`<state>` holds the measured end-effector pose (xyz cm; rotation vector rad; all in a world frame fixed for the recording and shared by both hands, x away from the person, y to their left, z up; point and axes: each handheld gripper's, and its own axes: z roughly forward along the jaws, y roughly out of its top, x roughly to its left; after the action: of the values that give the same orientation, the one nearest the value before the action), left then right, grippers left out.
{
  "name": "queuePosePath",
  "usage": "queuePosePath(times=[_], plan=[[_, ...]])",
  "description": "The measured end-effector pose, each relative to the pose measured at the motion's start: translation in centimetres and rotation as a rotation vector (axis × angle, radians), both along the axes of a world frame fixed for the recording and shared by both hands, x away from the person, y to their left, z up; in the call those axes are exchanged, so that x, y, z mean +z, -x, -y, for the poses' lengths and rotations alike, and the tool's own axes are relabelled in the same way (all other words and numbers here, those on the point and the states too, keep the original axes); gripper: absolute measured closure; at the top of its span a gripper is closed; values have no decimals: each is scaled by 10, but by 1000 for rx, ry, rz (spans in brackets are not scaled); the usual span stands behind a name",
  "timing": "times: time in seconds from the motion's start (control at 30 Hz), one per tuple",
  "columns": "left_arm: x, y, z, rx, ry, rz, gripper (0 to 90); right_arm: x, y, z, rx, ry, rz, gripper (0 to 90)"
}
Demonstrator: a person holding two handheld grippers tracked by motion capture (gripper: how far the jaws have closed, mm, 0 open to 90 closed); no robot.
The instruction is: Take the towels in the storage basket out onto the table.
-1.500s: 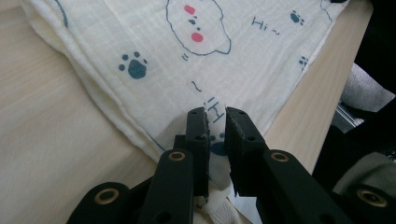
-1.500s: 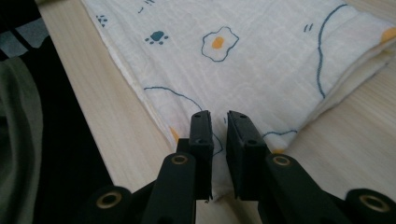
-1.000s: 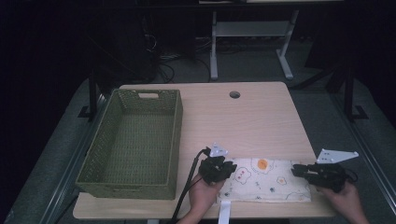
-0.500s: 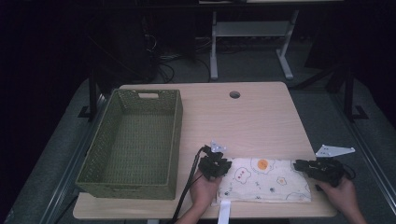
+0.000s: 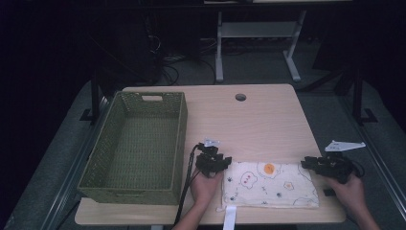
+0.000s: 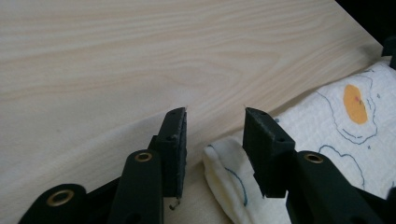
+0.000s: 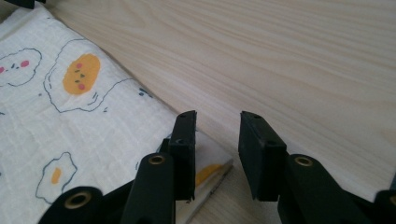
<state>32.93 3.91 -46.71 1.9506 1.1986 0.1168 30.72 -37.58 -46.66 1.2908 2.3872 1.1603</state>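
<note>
Opening wider since before, both claws off folded cloth [image 5: 269, 184].

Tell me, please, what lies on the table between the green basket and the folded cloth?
In the high view, the left gripper, its cable and the hand holding it lie between the basket and the cloth; the rest is bare wood.

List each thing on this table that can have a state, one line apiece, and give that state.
Folded cloth: lies flat on the table, held by neither gripper.
Basket: upright, empty.
Left gripper: jaws have just been opening, a cloth corner between them, pads not pressing.
Right gripper: jaws have just been opening over the cloth's corner, pads not pressing.
</note>
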Motion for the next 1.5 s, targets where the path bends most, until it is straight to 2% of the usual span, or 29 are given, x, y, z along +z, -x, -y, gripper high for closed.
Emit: queuePosePath(times=[0.2, 0.23, 0.27, 0.37, 0.43, 0.57, 0.7, 0.8, 0.83, 0.93, 1.1, 1.2, 1.43, 1.5], plan=[[-3, -3, 2, -7, -9, -13, 571, -3, -4, 1, 3, 2, -31, 657], [-3, -3, 2, -7, -9, -13, 586, -3, -4, 1, 3, 2, -31, 657], [-4, -4, 2, -10, -6, -17, 607, -4, -6, 0, 11, 1, -50, 662], [-4, -4, 2, -21, -7, -18, 670, -5, -6, -1, 22, 7, -54, 681], [-5, -4, 2, -52, -6, -25, 742, -6, -6, -1, 31, -2, -65, 734], [-6, -4, 1, -70, -4, -25, 854, -6, -6, 0, 51, -11, -88, 825], [-5, -5, 1, -68, -5, -19, 875, -5, -9, 3, 59, -33, -107, 854], [-5, -7, -1, -54, 18, -12, 878, -3, -13, 4, 54, -38, -113, 858], [-5, -7, -1, -54, 18, -12, 879, -2, -14, 5, 49, -41, -114, 858], [-5, -13, -3, -23, 55, -19, 880, 1, -19, 6, 36, -55, -112, 859], [-3, -19, -4, -4, 71, -5, 880, 7, -29, 7, 21, -78, -101, 861], [3, -23, -4, 8, 86, 23, 880, 12, -35, 8, 16, -85, -91, 862], [14, -29, -8, 19, 118, 56, 881, 25, -42, 10, 9, -112, -68, 863], [22, -28, -12, 22, 138, 88, 880, 29, -41, 10, 13, -125, -50, 864]])
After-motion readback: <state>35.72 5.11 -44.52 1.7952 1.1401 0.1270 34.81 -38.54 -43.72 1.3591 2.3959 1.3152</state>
